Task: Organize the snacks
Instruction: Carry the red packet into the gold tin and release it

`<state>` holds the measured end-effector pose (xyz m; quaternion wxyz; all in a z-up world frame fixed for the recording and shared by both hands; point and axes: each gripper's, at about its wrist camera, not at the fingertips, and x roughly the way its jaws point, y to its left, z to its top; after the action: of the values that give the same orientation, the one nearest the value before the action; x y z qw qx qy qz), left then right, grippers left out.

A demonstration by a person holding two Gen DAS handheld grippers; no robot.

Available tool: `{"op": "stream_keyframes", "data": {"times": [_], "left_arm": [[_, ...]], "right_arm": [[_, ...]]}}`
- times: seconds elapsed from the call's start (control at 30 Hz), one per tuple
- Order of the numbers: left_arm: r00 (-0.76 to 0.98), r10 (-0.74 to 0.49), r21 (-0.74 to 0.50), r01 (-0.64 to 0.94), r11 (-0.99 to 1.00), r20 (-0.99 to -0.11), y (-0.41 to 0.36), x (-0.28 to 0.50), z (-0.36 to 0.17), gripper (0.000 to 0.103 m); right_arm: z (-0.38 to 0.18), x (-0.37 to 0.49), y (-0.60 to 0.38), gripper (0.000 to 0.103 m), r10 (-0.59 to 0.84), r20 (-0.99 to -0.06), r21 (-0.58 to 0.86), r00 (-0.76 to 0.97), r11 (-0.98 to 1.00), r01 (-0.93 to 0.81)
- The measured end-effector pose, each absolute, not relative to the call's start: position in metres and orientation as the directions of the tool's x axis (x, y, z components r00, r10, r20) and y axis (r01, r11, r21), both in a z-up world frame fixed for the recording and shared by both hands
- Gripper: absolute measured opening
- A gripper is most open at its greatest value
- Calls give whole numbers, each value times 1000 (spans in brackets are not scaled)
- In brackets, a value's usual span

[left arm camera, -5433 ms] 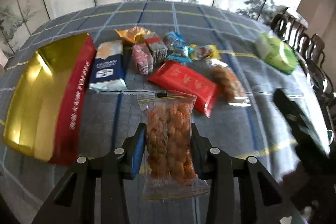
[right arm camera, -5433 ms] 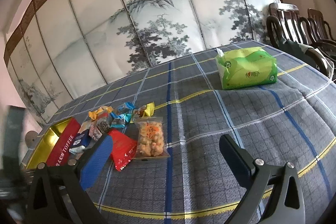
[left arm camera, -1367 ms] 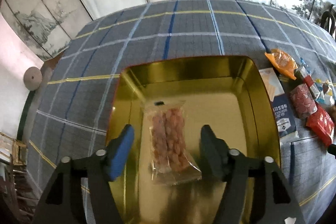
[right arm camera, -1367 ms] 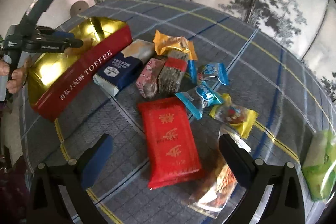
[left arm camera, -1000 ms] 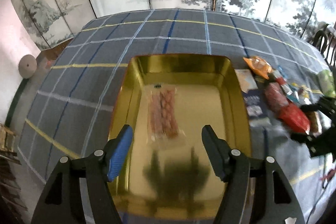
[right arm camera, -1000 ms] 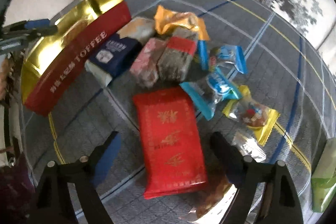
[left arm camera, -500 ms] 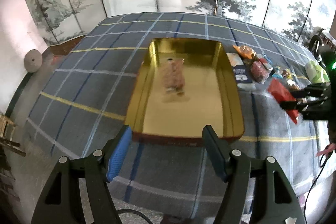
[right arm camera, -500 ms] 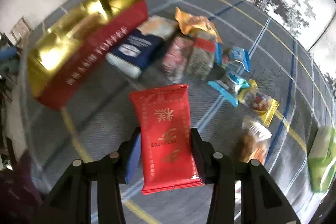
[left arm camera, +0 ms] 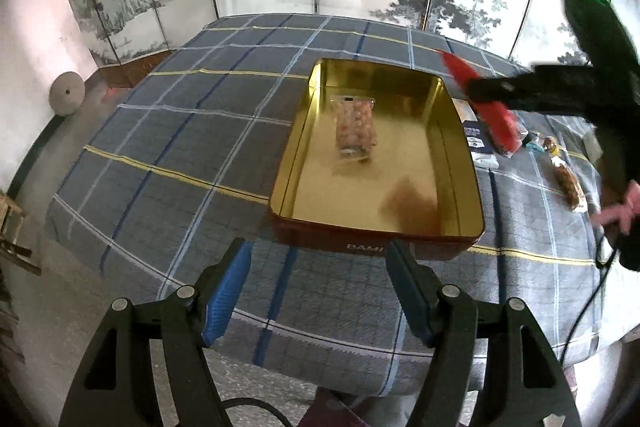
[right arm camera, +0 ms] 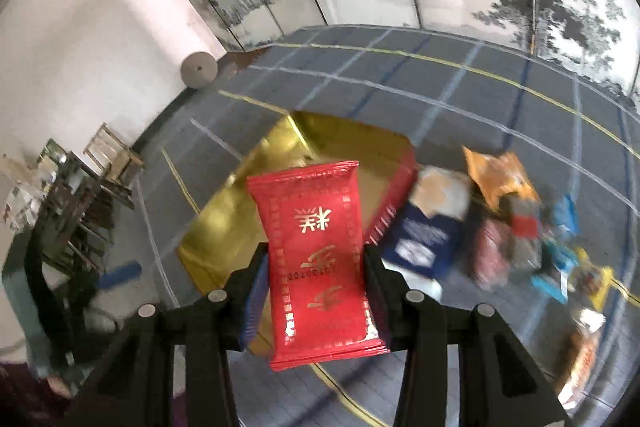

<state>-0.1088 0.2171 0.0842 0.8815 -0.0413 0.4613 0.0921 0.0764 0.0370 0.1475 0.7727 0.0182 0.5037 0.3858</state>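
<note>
A gold tin with red sides (left arm camera: 460, 163) lies on the checked tablecloth; a clear bag of orange snacks (left arm camera: 355, 125) lies inside it. My left gripper (left arm camera: 320, 291) is open and empty, near the table's front edge, short of the tin. My right gripper (right arm camera: 316, 275) is shut on a red packet with gold characters (right arm camera: 316, 247), held in the air above the tin (right arm camera: 224, 219). In the left wrist view the red packet (left arm camera: 484, 107) hangs over the tin's right rim.
Loose snacks lie right of the tin: a blue-and-white packet (right arm camera: 428, 231), an orange packet (right arm camera: 500, 179), small wrapped sweets (right arm camera: 560, 259) and a clear bag of snacks (left arm camera: 568, 183). Painted screens stand behind the table. Chairs (right arm camera: 108, 155) stand at the left.
My right gripper lifted the red packet off the table and carried it left over the tin. My left gripper drew back from the tin toward the table's front edge.
</note>
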Motion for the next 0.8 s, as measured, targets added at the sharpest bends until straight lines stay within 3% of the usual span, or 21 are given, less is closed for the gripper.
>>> {"op": "stream_keyframes", "data": {"times": [0.1, 0.8], "left_arm": [[562, 133, 23, -199, 980, -816, 219, -110, 85, 78], [536, 154, 58, -192, 980, -830, 234, -106, 74, 78]], "right_arm": [[137, 89, 56, 45, 617, -765, 445, 185, 714, -540], [79, 144, 117, 45, 563, -813, 464, 149, 781, -418]]}}
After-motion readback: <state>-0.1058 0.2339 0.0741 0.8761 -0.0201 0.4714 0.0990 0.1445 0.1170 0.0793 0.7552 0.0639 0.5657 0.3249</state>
